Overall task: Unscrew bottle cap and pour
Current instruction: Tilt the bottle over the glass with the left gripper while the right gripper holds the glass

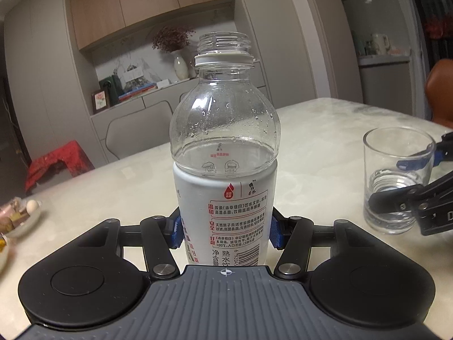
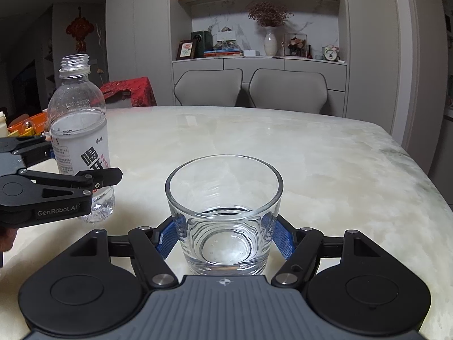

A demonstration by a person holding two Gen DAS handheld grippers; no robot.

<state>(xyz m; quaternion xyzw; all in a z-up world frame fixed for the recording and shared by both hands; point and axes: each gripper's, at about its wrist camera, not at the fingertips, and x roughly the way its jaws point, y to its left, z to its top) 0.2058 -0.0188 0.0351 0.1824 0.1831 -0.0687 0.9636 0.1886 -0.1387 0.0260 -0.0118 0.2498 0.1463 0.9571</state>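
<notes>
A clear plastic bottle point(image 1: 225, 153) with a white label stands upright with its mouth uncapped. My left gripper point(image 1: 225, 233) is shut on the bottle's lower body. The bottle also shows in the right wrist view point(image 2: 80, 138), held just above the table, with the left gripper point(image 2: 82, 170) around it. A clear glass tumbler point(image 2: 225, 212) with a little water stands on the marble table point(image 2: 311, 155). My right gripper point(image 2: 225, 239) is shut on the tumbler's lower part. The tumbler point(image 1: 396, 181) and right gripper point(image 1: 407, 181) show at right in the left wrist view. No cap is in view.
A dish of snacks point(image 1: 17, 218) sits at the table's left edge. Orange items point(image 2: 25, 126) lie behind the bottle. Two grey chairs point(image 2: 249, 87) stand at the far side. An orange chair point(image 1: 440, 90) is at right. Cabinet shelves hold a vase point(image 2: 270, 41).
</notes>
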